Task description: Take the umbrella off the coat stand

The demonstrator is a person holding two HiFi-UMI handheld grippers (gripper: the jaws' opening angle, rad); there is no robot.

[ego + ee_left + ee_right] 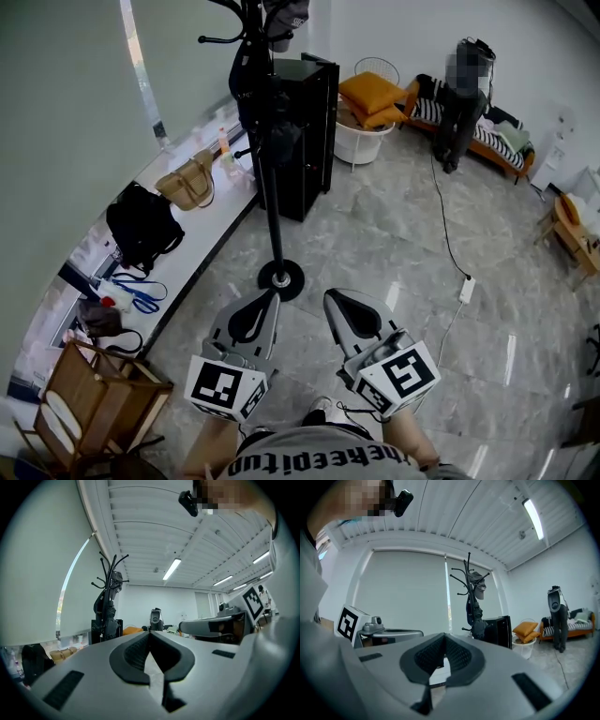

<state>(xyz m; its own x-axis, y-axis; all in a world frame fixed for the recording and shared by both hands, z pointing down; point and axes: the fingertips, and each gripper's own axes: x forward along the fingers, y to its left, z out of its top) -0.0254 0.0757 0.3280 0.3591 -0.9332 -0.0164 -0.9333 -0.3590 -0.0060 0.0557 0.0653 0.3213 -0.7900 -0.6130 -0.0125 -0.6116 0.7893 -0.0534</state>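
Stands facing the coat stand (270,206), dark umbrella (251,80) hanging on it, with left gripper (269,296) and right gripper (331,300) side by side, both closed, empty.

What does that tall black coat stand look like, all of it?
The coat stand is a thin black pole, metal by its look, upright on a round base on the shiny grey floor. Curved hooks branch from its top. Dark things hang bunched against the upper pole. A black cabinet stands close behind it.
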